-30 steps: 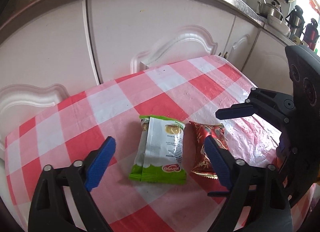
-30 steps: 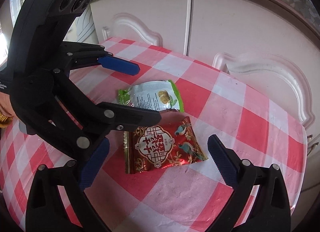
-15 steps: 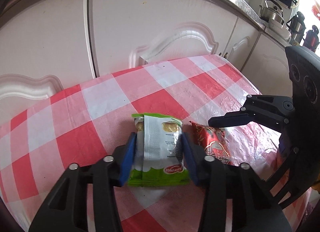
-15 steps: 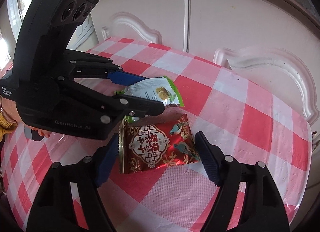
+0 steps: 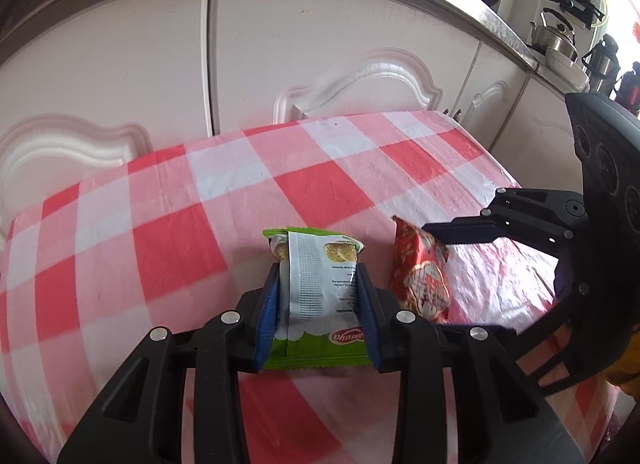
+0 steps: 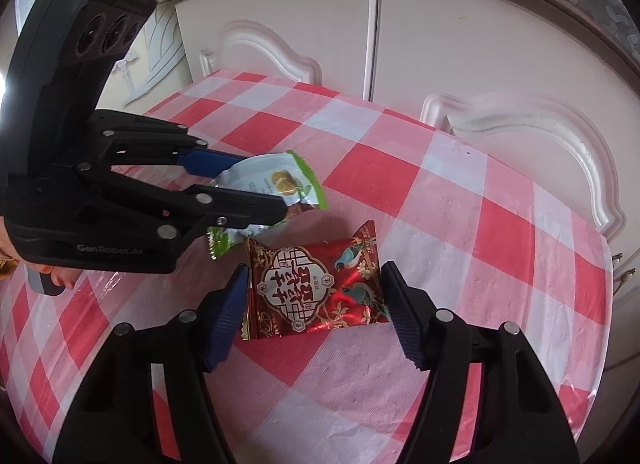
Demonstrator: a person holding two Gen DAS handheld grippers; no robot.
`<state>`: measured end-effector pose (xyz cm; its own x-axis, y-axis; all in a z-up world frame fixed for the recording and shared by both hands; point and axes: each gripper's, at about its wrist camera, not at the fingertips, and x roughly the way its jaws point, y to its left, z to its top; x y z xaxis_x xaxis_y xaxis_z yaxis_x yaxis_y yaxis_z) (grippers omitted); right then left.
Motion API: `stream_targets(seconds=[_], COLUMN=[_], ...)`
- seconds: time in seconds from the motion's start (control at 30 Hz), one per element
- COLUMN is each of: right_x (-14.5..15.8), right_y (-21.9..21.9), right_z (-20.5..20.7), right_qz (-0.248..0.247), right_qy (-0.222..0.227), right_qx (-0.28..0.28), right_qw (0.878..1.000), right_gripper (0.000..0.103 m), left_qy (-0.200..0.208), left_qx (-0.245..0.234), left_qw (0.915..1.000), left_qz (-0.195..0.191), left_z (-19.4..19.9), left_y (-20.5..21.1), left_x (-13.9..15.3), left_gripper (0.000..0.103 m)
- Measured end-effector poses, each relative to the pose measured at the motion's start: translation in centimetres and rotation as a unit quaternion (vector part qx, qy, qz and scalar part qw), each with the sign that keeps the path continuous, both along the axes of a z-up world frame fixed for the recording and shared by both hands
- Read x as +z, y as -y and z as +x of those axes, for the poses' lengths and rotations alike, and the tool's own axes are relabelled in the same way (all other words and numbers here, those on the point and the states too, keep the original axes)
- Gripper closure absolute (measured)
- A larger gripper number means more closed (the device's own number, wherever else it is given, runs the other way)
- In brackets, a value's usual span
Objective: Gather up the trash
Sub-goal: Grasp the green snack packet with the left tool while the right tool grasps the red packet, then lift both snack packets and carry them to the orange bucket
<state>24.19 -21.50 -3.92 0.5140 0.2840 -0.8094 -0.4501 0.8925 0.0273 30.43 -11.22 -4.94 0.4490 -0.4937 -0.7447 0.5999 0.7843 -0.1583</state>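
Red-white check tablecloth (image 5: 312,192), white cabinets (image 5: 328,44), kettle (image 5: 554,38) on counter

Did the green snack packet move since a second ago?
Yes. The green snack packet, squeezed by the left gripper, has tilted up off the checked tablecloth, away from the red packet.

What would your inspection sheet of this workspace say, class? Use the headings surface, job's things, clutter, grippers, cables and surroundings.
Surface: red-and-white checked tablecloth, shiny and wrinkled.
Job's things: green-and-white snack wrapper; red snack wrapper lying flat beside it.
Clutter: nothing seen.
Grippers: left gripper shut on the green-and-white snack wrapper; right gripper closing around the red snack wrapper, pads not yet pressing.
Cables: nothing seen.
Surroundings: white cabinet doors; kettle on the counter.
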Motion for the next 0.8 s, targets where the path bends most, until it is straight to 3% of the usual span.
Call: stream_targets(seconds=[0.5, 0.8], right_x=[0.6, 1.6], right_y=[-0.5, -1.2], right_z=[-4.9, -9.4], right_qz=[0.016, 0.040], right_qy=[0.013, 0.025], right_qx=[-0.025, -0.038], right_qw=[0.999, 0.998], right_gripper=[0.045, 0.045], left_qy=[0.002, 0.017], left_qx=[0.039, 0.059], left_qw=[0.9987, 0.9978], left_qz=[-0.033, -0.024], left_z=[-7.0, -12.1], left_y=[-3.7, -5.1], left_x=[0.4, 0.6], left_gripper=[0.066, 0.066])
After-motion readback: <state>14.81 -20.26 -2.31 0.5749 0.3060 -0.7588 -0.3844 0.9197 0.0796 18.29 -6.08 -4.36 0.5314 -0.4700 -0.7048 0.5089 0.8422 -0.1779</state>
